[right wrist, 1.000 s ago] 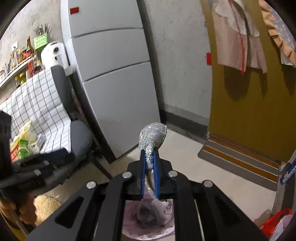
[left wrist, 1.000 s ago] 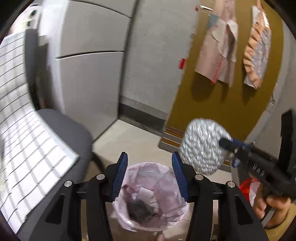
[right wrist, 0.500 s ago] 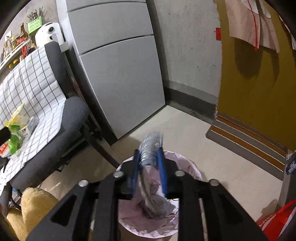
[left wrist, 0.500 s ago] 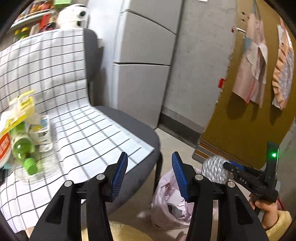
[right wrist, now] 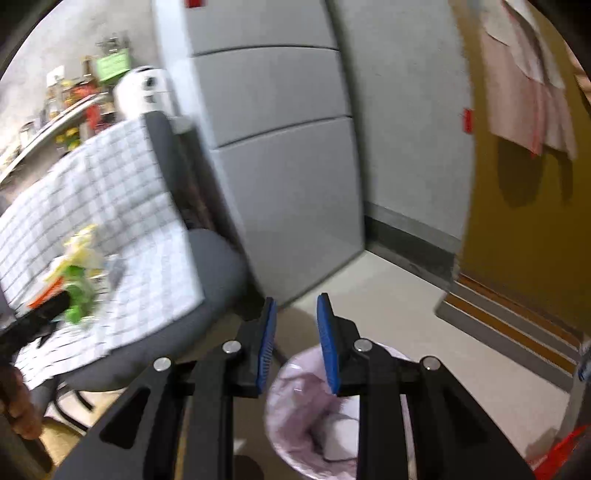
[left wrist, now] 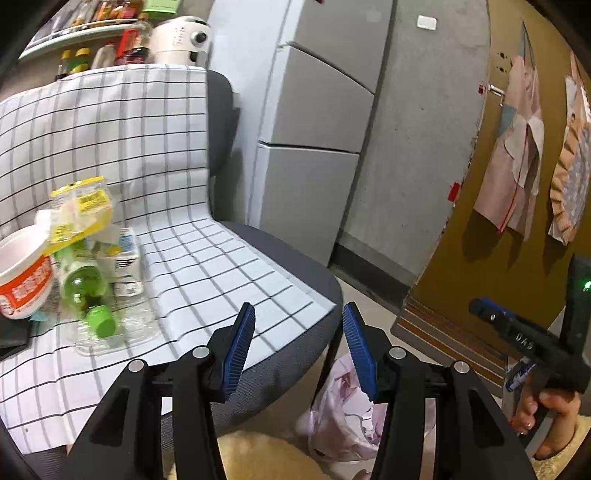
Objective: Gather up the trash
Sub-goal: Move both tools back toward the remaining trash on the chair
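Observation:
A pile of trash lies on the checked cloth (left wrist: 207,258) over the grey chair: a green plastic bottle (left wrist: 85,291), a red and white noodle cup (left wrist: 24,280), a yellow wrapper (left wrist: 79,210) and a small carton (left wrist: 123,258). My left gripper (left wrist: 298,334) is open and empty, over the seat's front edge, right of the pile. My right gripper (right wrist: 295,330) is open and empty, just above the pink-lined trash bin (right wrist: 306,406). The bin also shows in the left wrist view (left wrist: 347,410), beside the chair. The pile is blurred in the right wrist view (right wrist: 77,273).
A grey fridge (left wrist: 317,155) stands behind the chair. A mustard-coloured door (left wrist: 517,206) with hanging cloths is at the right. A shelf with bottles (left wrist: 92,29) is at the top left. A red bag (right wrist: 557,454) lies on the floor by the bin.
My right gripper opened and the silver foil trash it held is gone from its jaws. My left gripper swung from the bin to the chair and the pile.

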Demonstrator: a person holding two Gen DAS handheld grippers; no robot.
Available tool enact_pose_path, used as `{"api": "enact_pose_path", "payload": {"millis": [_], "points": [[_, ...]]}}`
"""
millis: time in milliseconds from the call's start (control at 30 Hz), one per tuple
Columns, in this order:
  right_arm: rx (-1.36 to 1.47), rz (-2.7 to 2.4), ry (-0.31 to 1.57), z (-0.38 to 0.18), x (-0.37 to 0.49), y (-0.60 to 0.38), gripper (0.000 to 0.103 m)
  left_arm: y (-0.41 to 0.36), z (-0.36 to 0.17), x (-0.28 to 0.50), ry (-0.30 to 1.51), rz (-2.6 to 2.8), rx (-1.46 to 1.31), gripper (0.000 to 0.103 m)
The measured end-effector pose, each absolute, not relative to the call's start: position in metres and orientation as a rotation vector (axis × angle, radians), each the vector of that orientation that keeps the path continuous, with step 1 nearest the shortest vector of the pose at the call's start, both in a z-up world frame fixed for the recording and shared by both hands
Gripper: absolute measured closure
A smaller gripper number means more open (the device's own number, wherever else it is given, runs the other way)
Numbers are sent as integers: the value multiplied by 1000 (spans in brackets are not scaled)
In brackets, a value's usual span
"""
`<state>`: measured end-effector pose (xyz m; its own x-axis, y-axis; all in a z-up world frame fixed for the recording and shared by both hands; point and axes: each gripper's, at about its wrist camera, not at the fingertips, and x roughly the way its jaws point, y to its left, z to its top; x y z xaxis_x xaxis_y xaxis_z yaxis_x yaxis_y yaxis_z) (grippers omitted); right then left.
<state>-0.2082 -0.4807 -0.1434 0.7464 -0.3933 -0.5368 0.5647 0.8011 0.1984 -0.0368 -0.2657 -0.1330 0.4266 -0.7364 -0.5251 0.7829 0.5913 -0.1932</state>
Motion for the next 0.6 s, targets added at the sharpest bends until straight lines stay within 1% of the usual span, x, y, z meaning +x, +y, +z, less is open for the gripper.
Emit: {"api": "enact_pose_path", "payload": {"millis": [167,233,267,367,500,600], "points": [[295,-360,504,-123,-162,-441,80,-222,-127,-21,604,-853,66,52],[274,-277,519,-118,-139,-424,76,-201,-125,-13,598,-798,61,52],[261,-232,524,-115,-125,-413,71,-194,-125,-10,596,-776,63,52],[218,-136,539,-108,-92,-388,69,-160,-124,7,597,-672,55,52],[204,-53,553,-103,-49,-361,62,-116,-120,31,595,-539,12,52],[223,-9,566,-100,-13,-350,60,-91,-118,47,597,-459,-1,52]]}}
